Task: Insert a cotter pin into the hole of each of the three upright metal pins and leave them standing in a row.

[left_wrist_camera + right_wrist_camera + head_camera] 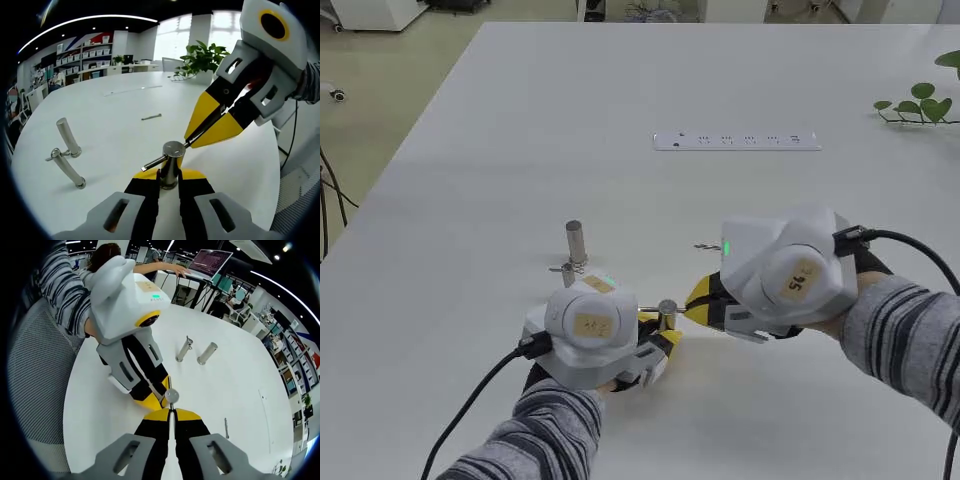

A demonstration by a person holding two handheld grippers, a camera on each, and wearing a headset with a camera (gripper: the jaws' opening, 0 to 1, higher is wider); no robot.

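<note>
We hold the left gripper [169, 176] low on the white table [570, 120], its jaws clamped on an upright metal pin [171, 162]. The right gripper [172, 415] meets it from the right, its jaws pinched on a cotter pin [152, 163] that runs through the pin's hole. We cannot read the right gripper's sticker with any certainty. Nearby stand a plain pin [68, 137] and a cottered pin [67, 167].

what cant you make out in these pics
- Head view: hole and base of the held metal pin, covered by the left gripper and right gripper.
- Left gripper view: far end of the cotter pin, buried in the right gripper's shut jaws.
- Head view: loose cotter pin, too small to read its shape.
</note>
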